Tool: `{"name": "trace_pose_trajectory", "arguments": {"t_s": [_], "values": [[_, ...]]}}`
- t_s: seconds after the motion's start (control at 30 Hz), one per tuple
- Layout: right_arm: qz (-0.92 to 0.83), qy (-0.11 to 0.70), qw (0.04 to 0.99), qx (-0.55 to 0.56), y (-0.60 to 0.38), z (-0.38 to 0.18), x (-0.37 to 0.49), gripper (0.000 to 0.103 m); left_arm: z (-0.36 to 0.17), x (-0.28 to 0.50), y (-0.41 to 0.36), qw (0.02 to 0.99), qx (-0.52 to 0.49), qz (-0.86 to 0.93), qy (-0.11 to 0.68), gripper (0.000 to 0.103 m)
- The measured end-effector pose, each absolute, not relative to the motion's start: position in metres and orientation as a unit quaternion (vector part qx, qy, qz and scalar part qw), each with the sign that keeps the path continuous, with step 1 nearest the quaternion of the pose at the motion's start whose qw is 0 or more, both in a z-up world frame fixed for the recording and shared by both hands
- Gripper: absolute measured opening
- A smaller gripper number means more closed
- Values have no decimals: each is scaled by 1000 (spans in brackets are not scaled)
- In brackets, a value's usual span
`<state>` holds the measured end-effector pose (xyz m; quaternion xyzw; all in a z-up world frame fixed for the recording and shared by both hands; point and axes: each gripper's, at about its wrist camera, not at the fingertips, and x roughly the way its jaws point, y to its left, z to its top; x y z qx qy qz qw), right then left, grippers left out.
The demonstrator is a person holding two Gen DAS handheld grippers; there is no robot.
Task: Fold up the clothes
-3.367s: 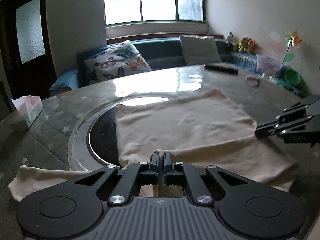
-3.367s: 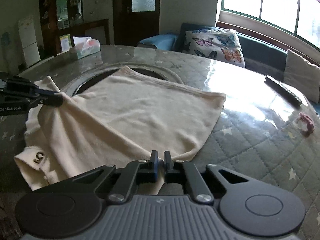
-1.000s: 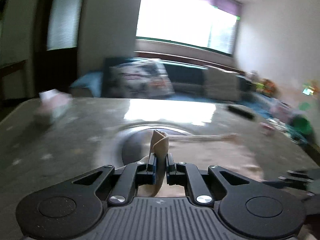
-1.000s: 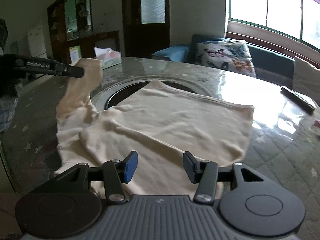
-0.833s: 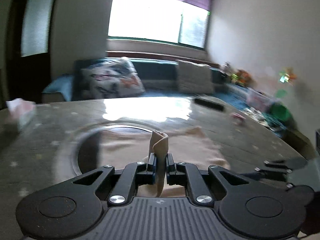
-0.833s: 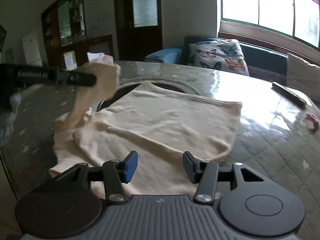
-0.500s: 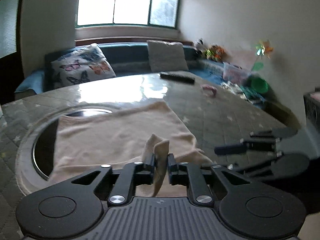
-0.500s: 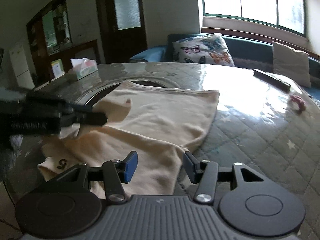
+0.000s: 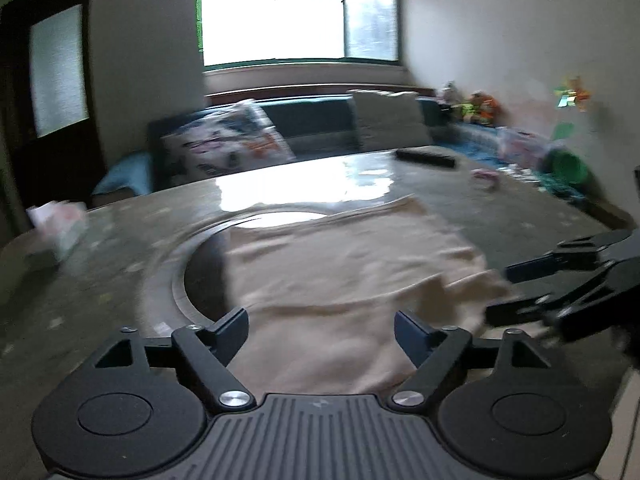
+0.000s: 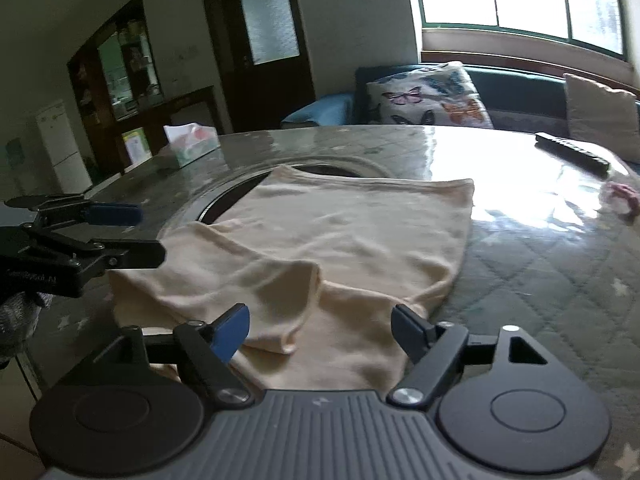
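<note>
Left wrist view, blurry: my left gripper (image 9: 320, 330) is opening, sleeve apparently dropped onto the shirt (image 9: 340, 276); right gripper (image 10: 320, 330) opening too, empty.

Open quilted worktop (image 10: 560, 280) to the right of the cream garment (image 10: 352, 240), bare up to a remote (image 10: 572, 152) and a small pink item (image 10: 620, 196) near the far edge. Tissue box (image 10: 192, 146) at the far left edge, well apart from the cloth. Bare strip of worktop ahead of it. Left gripper (image 10: 150, 234), fingers opening with nothing between them, low at the garment's left side. Right gripper (image 10: 320, 330), also opening and empty, over the near hem. Raised fold (image 10: 288, 280) just ahead of it.
</note>
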<state>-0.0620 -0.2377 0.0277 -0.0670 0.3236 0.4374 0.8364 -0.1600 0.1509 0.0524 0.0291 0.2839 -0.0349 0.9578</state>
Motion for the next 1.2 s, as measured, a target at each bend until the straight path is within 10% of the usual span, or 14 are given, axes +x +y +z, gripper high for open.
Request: {"name": "trace_pose_trajectory", "arguments": {"t_s": [0.27,0.7,1.2], "values": [[462,350,813,-47,-212,24,-55,84,31,-183,188,951,33,13,308,87],[430,393,812,-34,-189,13,-43,10,15,-187,190,947,35,-9,320,78],[410,337,846,-53,-226,69,-62,8,11,-187,185,942,73,-3,327,49]]}}
